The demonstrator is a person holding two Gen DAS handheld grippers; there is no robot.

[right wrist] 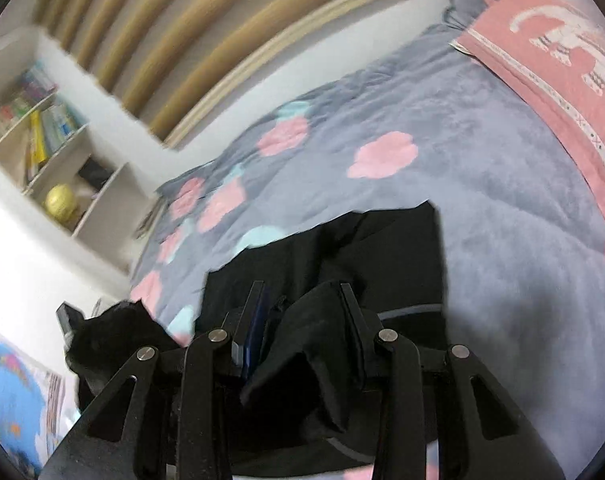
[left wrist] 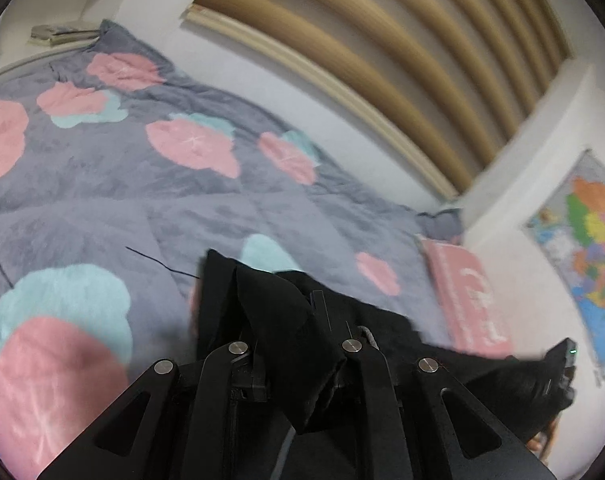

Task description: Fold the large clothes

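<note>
Black cloth fills the jaws of both tools: my left tool (left wrist: 294, 344) is pinched nearly closed on a bunched corner of the black garment (left wrist: 286, 304), and my right tool (right wrist: 302, 312) has its jaws part-way in, clamped on a thicker wad of the same garment (right wrist: 382, 248). The rest of it drapes forward and down onto the grey flowered quilt (left wrist: 102, 184) of the bed, with a flat stretch lying ahead of the right tool. A pink pillow (right wrist: 550, 64) sits at the head end, well apart from the cloth.

I judge this to be the carry-over part of a fold, two corners held above the bed. To do it well I should keep both tools level with each other so the edge between them stays taut rather than sagging. I want to lay the held edge squarely on the part that lies flat, matching edges, before letting go. The right grip holds more layers, so it may drop unevenly; I would lower it until the cloth rests on the quilt, then release both together.
</note>
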